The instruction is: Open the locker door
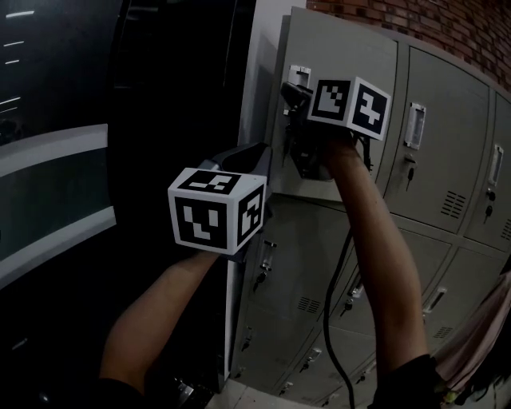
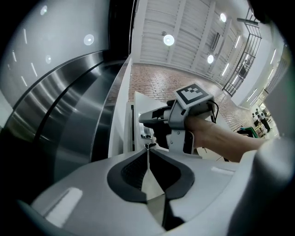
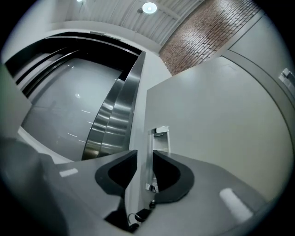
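The top-left grey locker door (image 1: 343, 72) stands swung a little out from the bank of lockers. My right gripper (image 1: 294, 97) is at the door's free left edge, just below its recessed metal handle (image 1: 299, 76). In the right gripper view the jaws (image 3: 145, 159) straddle that edge, a pad against each face, under the handle (image 3: 159, 138). A lock with a key ring (image 3: 137, 215) shows lower down. My left gripper (image 1: 257, 153) hangs lower left, apart from the door; its fingertips (image 2: 147, 147) meet with nothing between them. Beyond them the right gripper (image 2: 148, 120) shows at the door.
More closed lockers (image 1: 435, 152) fill the right and the rows below (image 1: 319, 272). A dark glass wall with a curved steel band (image 3: 110, 124) stands left of the lockers. A black cable (image 1: 331, 319) hangs from my right gripper. There is a brick wall (image 1: 447, 24) above.
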